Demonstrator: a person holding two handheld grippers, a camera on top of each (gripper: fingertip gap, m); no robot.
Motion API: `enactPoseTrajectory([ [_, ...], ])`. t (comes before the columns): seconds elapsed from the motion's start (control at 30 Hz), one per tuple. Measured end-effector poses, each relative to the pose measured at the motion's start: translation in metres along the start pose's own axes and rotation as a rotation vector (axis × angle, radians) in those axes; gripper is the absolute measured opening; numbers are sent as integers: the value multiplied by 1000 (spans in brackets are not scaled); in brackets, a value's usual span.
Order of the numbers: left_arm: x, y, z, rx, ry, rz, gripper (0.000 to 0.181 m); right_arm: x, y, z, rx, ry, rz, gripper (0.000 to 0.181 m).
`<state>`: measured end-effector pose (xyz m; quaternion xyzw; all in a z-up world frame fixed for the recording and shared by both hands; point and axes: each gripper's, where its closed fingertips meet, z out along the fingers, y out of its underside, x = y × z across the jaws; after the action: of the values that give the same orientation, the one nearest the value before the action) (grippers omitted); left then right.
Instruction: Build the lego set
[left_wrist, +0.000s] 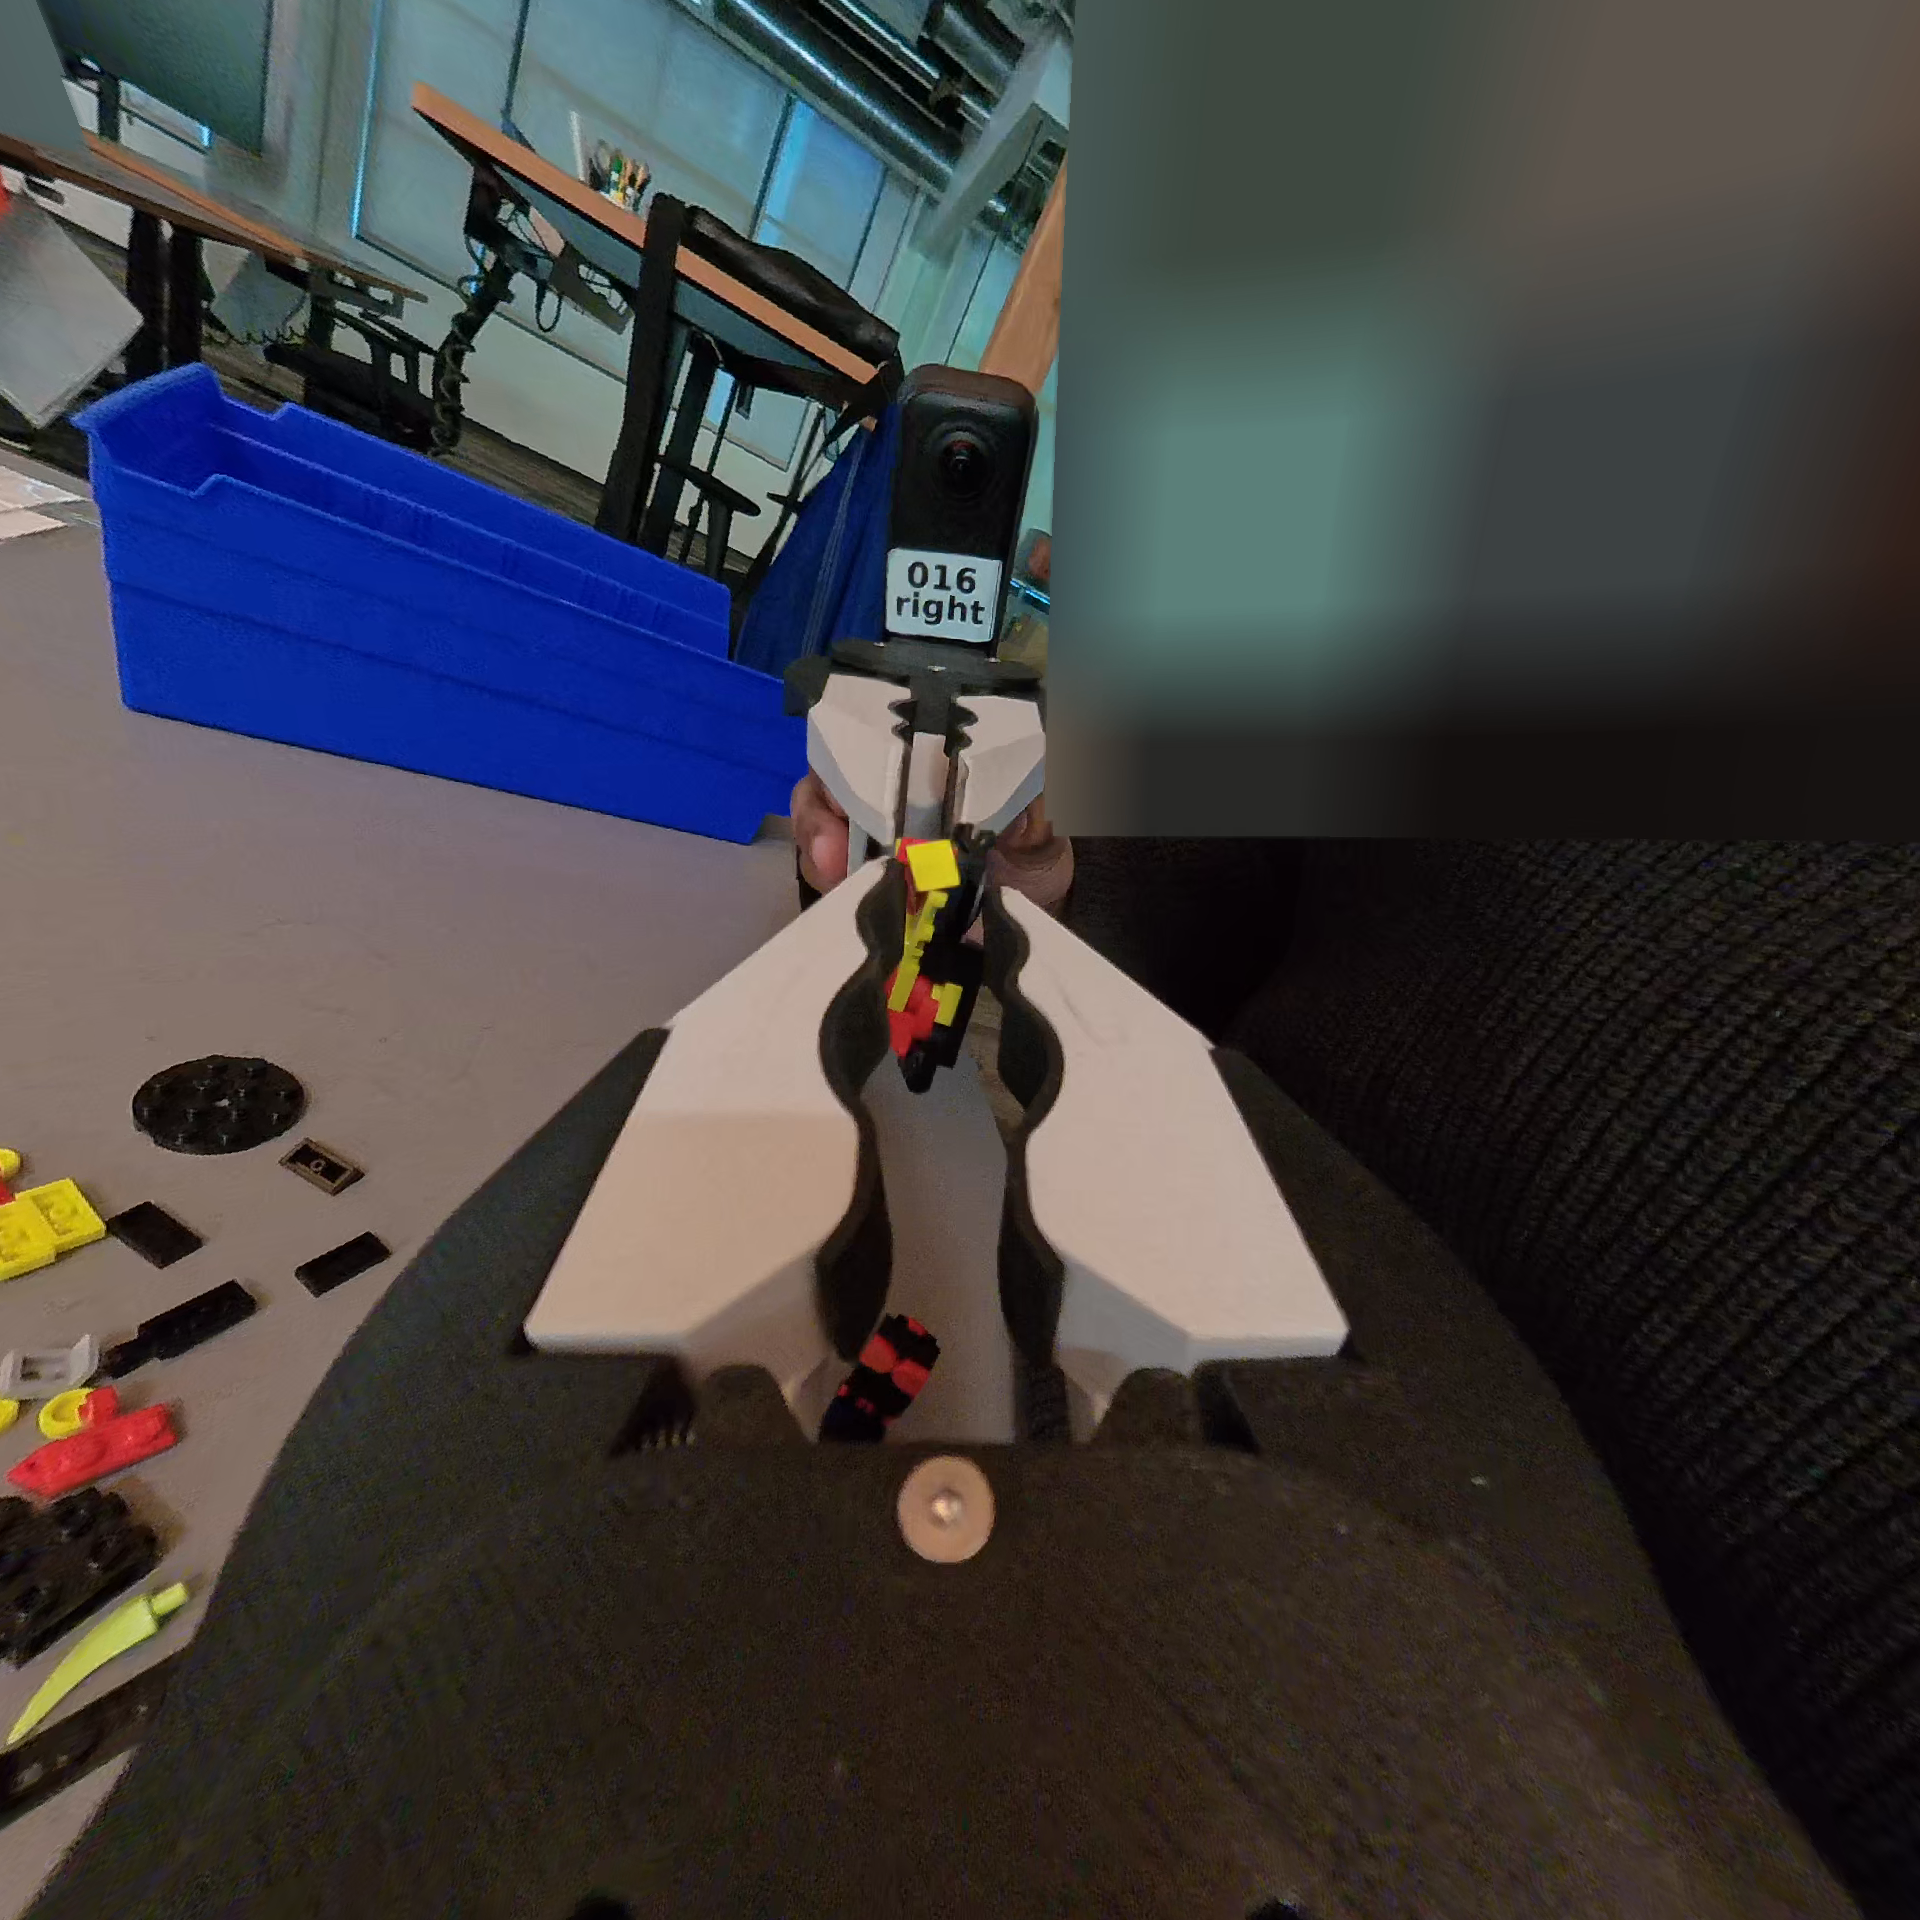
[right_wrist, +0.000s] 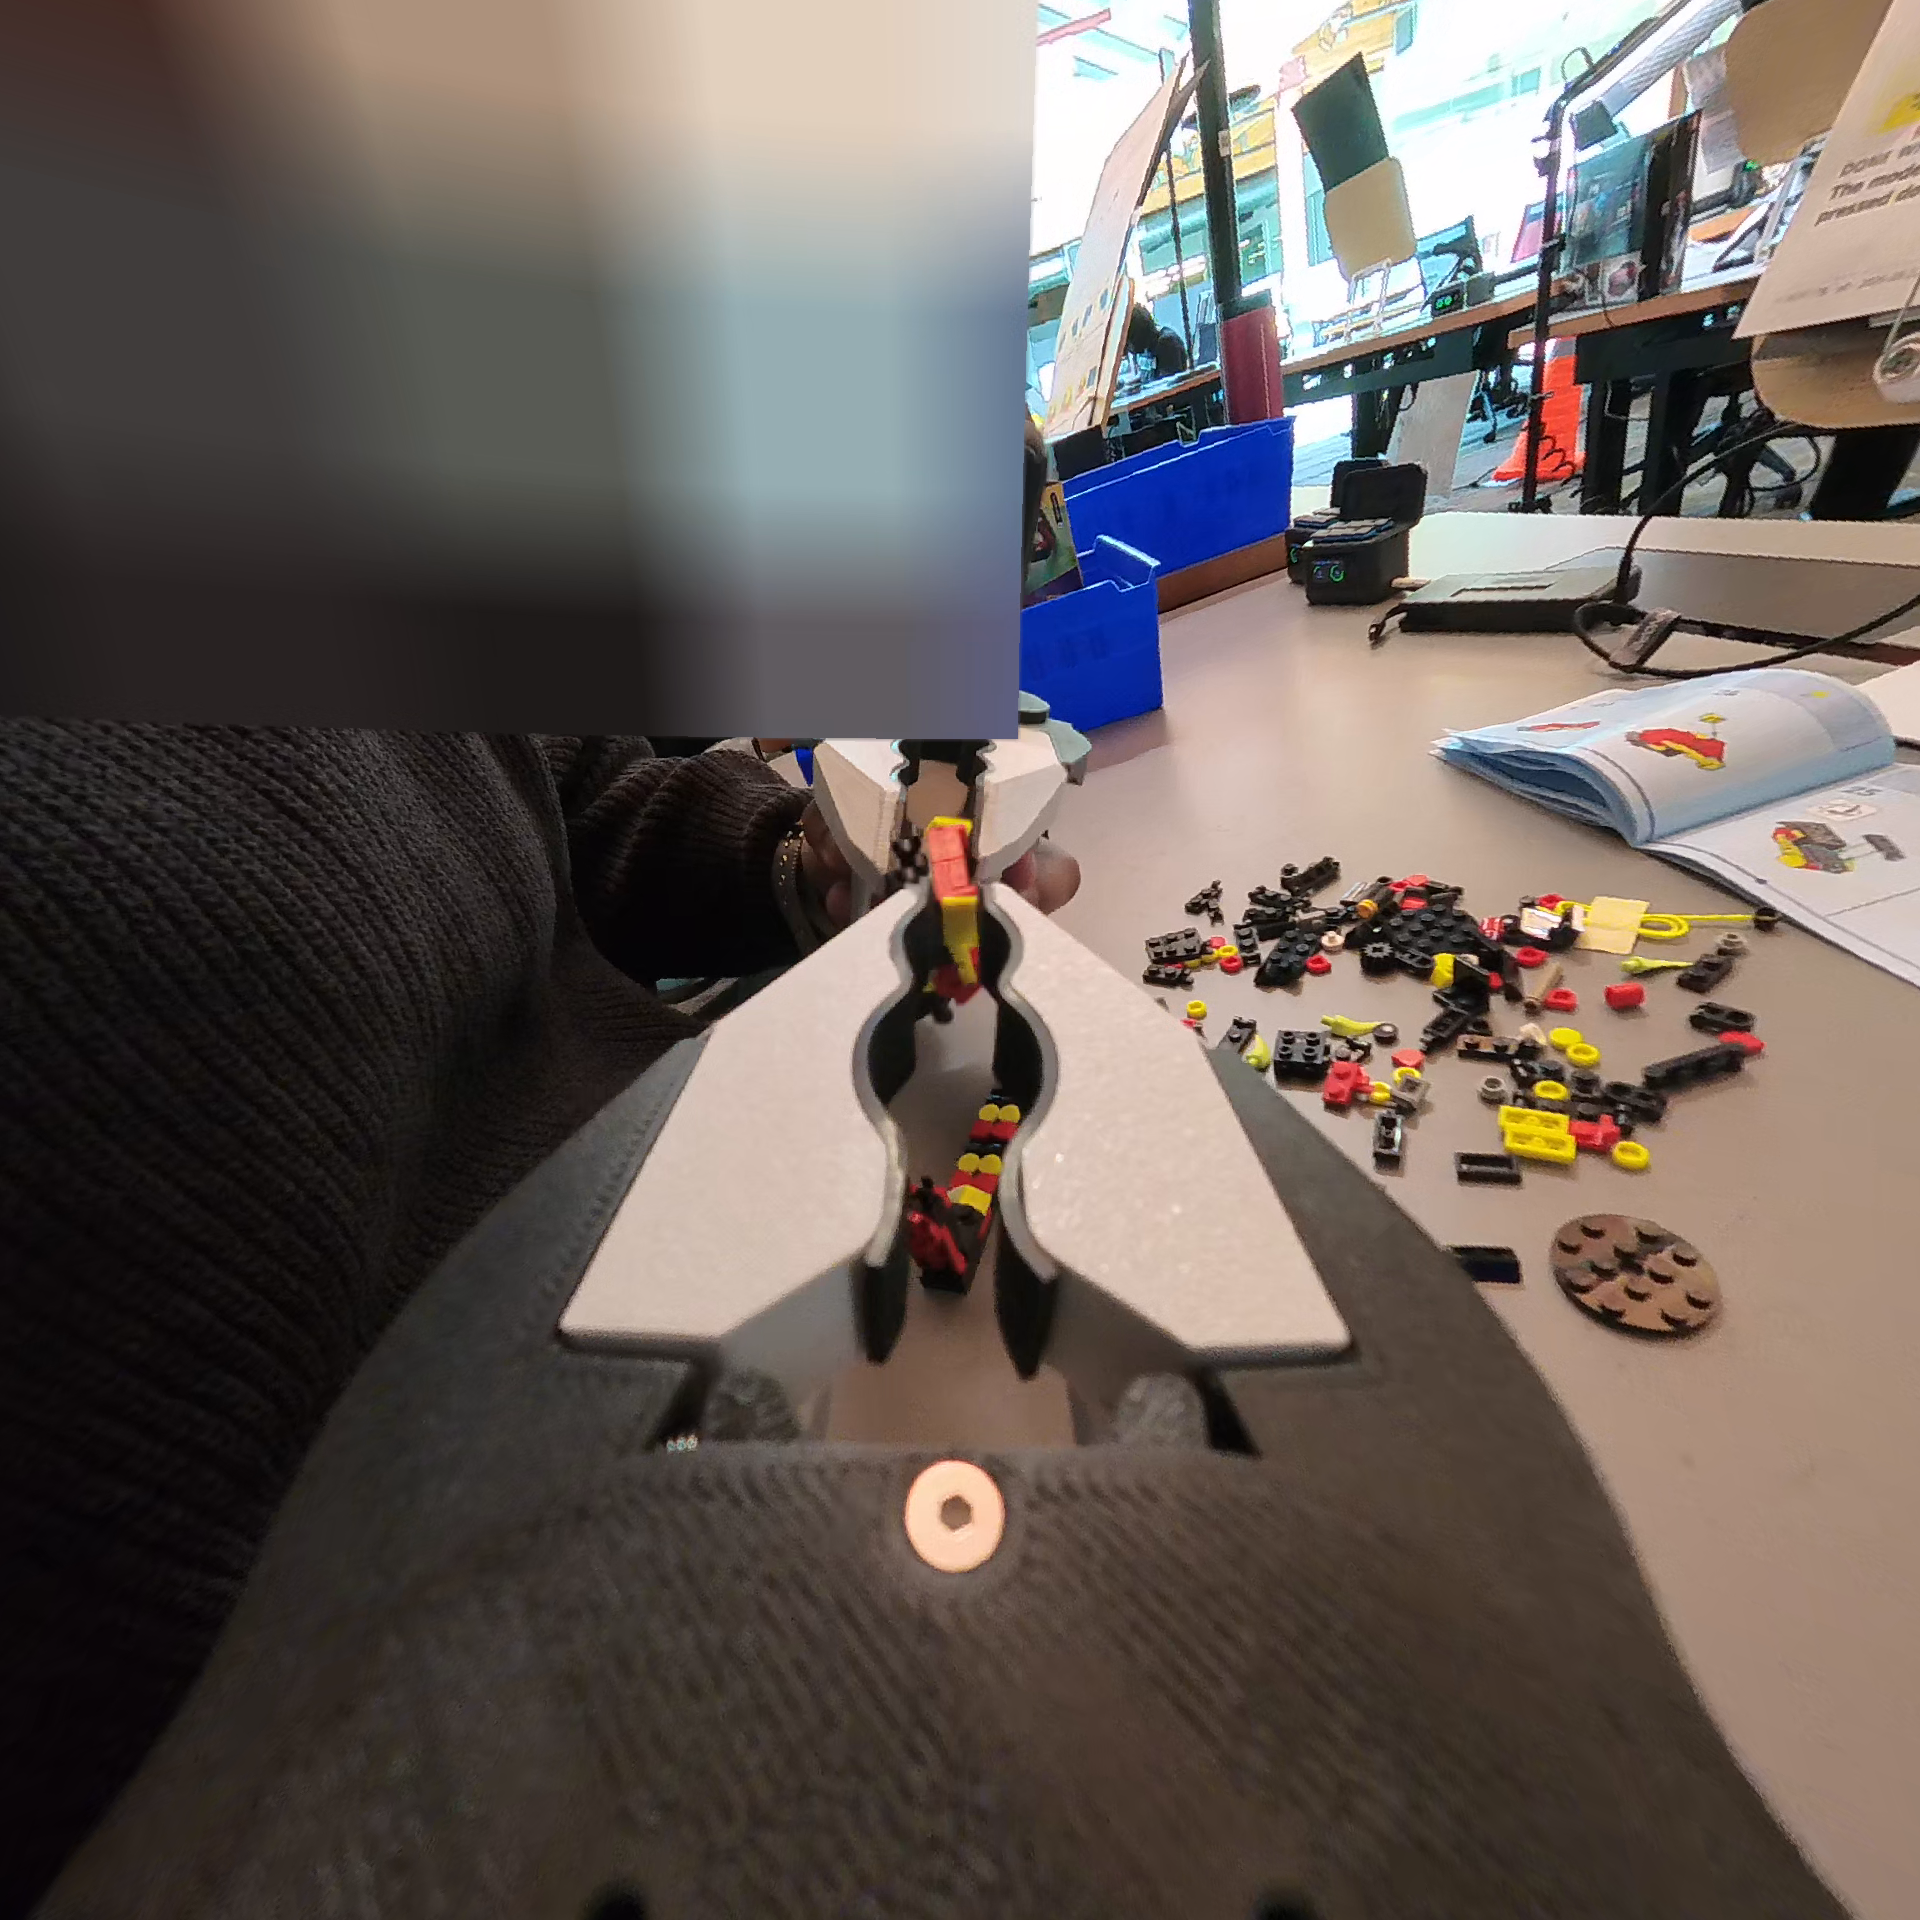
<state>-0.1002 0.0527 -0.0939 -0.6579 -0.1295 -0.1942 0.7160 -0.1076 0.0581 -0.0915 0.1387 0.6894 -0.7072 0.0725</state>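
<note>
Now I hold the model (left_wrist: 928, 961) clamped between both grippers, left gripper (left_wrist: 940, 914) and right gripper (right_wrist: 951, 914), above the surface (left_wrist: 416, 935); next I judge I must press its halves together squarely.

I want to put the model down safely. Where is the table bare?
Bare: between the blue bin and the round black plate, and between the loose pieces and the small blue bin. Crowded: among the pieces, near the booklet.
</note>
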Motion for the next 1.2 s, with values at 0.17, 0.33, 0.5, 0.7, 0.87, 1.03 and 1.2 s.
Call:
enactPoseTrajectory([
  [0.17, -15, -5, -5, 9, -149, 140, 12, 10, 2, 0, 6, 35, 64, 30],
  [0.33, -23, 9, -1, -105, -277, 365, 11, 23, 10, 2, 1, 53, 223, 44],
  [0.5, -27, 24, 5, -200, -330, 476, 11, 19, 23, 6, -36, 16, 342, 45],
  [0.7, -30, 32, 8, -248, -362, 528, 11, 22, 40, 7, -128, 51, 366, 37],
  [0.87, -32, 35, 8, -260, -378, 549, 11, 22, 42, 7, -137, 45, 388, 32],
  [1.03, -32, 34, 8, -247, -377, 541, 13, 23, 41, 7, -135, 48, 374, 28],
  [1.2, -34, 32, 8, -222, -372, 466, 18, 25, 37, 5, -120, 44, 376, 27],
])
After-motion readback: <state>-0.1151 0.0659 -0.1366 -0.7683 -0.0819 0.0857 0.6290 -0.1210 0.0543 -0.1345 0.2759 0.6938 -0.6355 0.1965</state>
